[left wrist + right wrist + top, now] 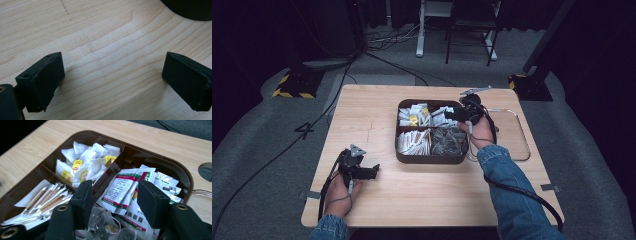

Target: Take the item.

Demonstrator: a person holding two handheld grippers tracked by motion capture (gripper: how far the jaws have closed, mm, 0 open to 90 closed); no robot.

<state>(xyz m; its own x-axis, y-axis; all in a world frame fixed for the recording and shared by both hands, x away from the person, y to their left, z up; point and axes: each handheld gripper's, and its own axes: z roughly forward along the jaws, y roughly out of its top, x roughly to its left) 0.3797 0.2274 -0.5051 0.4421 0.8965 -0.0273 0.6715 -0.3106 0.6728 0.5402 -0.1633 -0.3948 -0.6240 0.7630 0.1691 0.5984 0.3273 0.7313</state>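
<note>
Over the brown tray point(431, 159), my right gripper point(113, 195) hangs, fingers released around a white packet point(117, 191); next I squeeze. My left gripper point(112, 75) rests released on the bench point(377, 110).

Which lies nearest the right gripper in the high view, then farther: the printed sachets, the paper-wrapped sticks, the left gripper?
From the right gripper:
1. Printed sachets, far right compartment of the brown box, right at its jaws.
2. Paper-wrapped sticks, near left compartment.
3. Left gripper, resting on the table's near left side.
</note>
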